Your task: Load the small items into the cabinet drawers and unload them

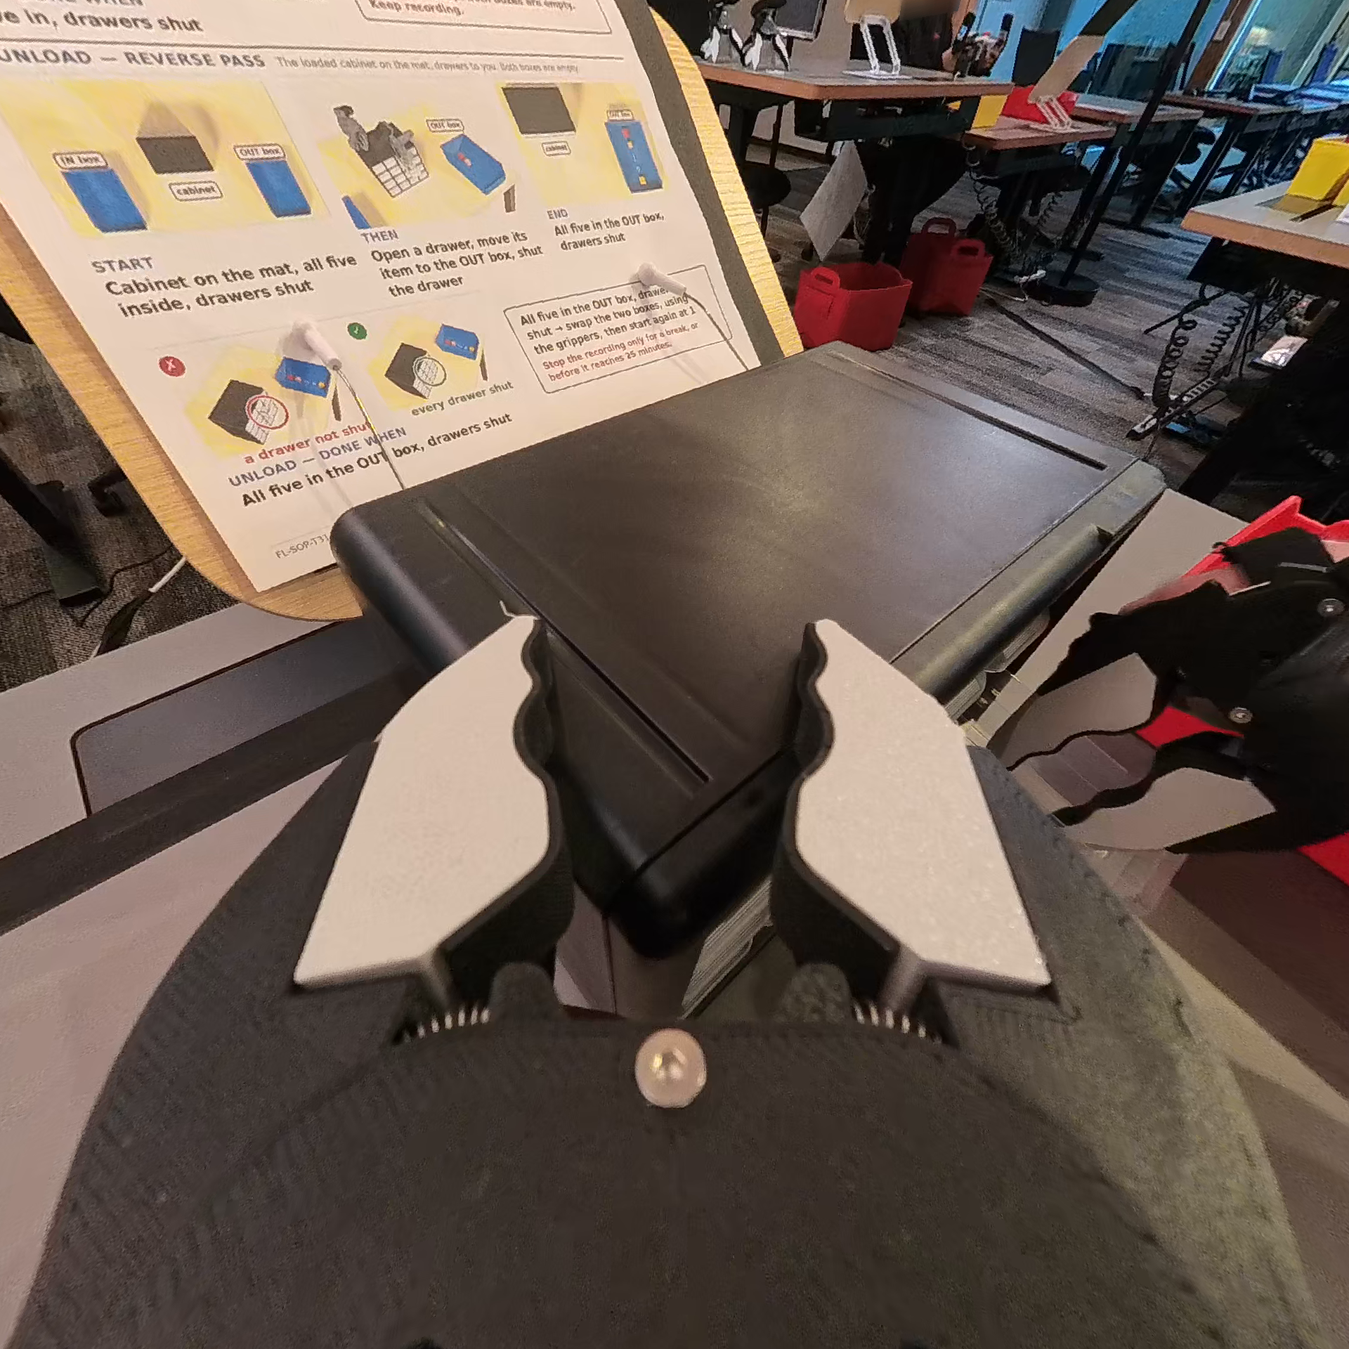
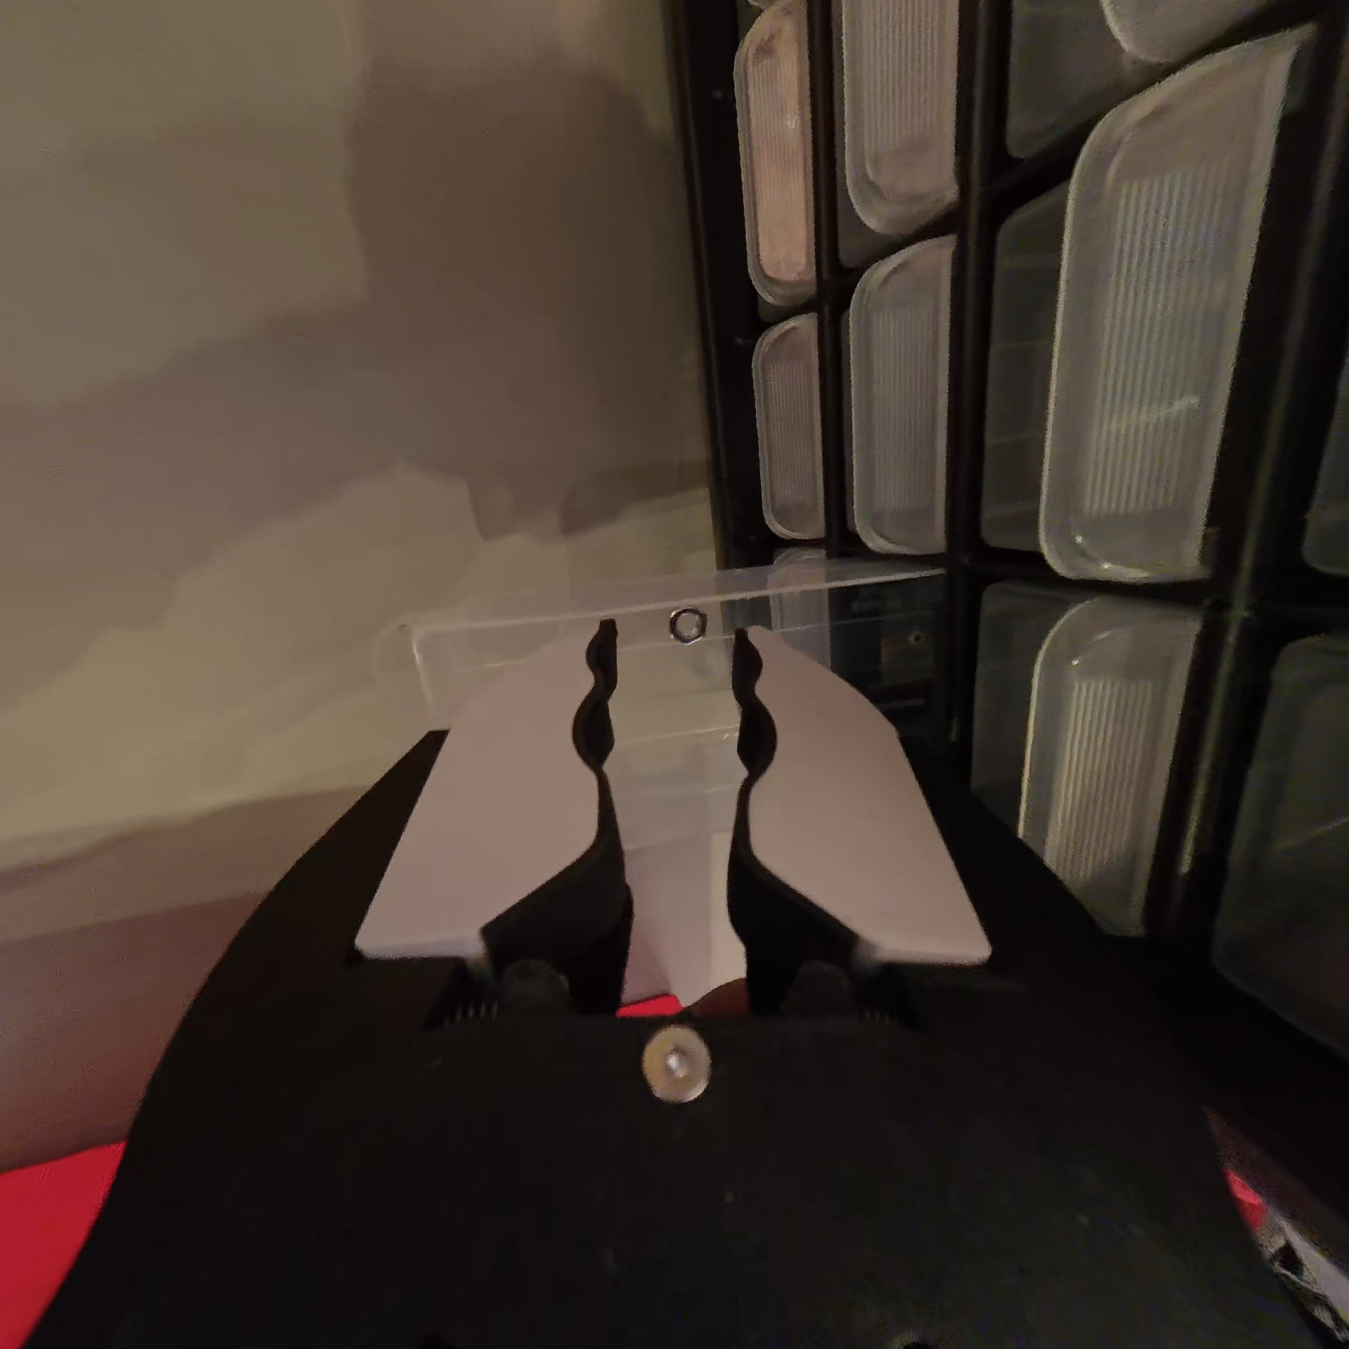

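I am holding the left gripper [image 1: 671, 635] with fingers spread, straddling the near corner of the black cabinet [image 1: 766, 525] top; whether they touch it, I cannot tell. The right gripper [image 2: 675, 633] is also standing spread, gripping nothing, over a clear drawer [image 2: 569, 650] pulled out from the cabinet's face. A small metal ring [image 2: 685, 625] is lying in that drawer, just beyond the fingertips.

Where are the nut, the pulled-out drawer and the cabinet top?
nut [image 2: 685, 625]: right wrist view, its metal ring.
pulled-out drawer [image 2: 511, 642]: right wrist view, clear wall.
cabinet [image 1: 766, 511]: left wrist view, black top panel.
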